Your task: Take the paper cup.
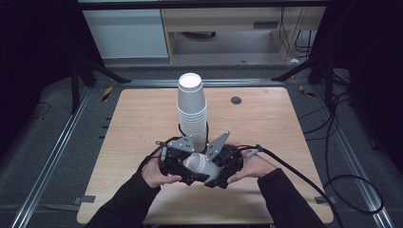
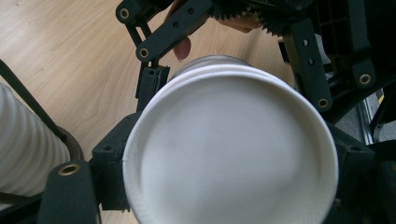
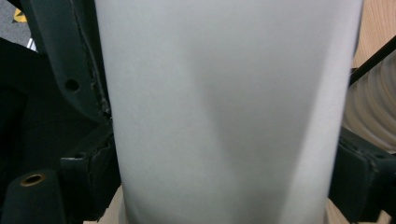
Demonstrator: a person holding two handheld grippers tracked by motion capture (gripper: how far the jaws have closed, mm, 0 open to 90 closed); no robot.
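Observation:
A white paper cup (image 1: 202, 166) lies sideways above the front of the wooden table (image 1: 142, 118), between both grippers. My left gripper (image 1: 183, 164) is shut on it. In the left gripper view the cup's round base (image 2: 233, 154) faces the camera between the jaws of the left gripper (image 2: 231, 158), and layered edges behind the base suggest nested cups. My right gripper (image 1: 216, 168) is shut on the cup's side wall (image 3: 224, 112), one jaw of the right gripper (image 3: 224, 172) on each side. A tall upside-down stack of white cups (image 1: 192, 109) stands just behind the grippers.
The stack of cups (image 2: 23, 140) stands close by in the left gripper view, and its ribbed side (image 3: 373, 107) is near in the right gripper view. A small dark disc (image 1: 236, 100) sits on the far table. Cables (image 1: 332, 156) trail over the right floor.

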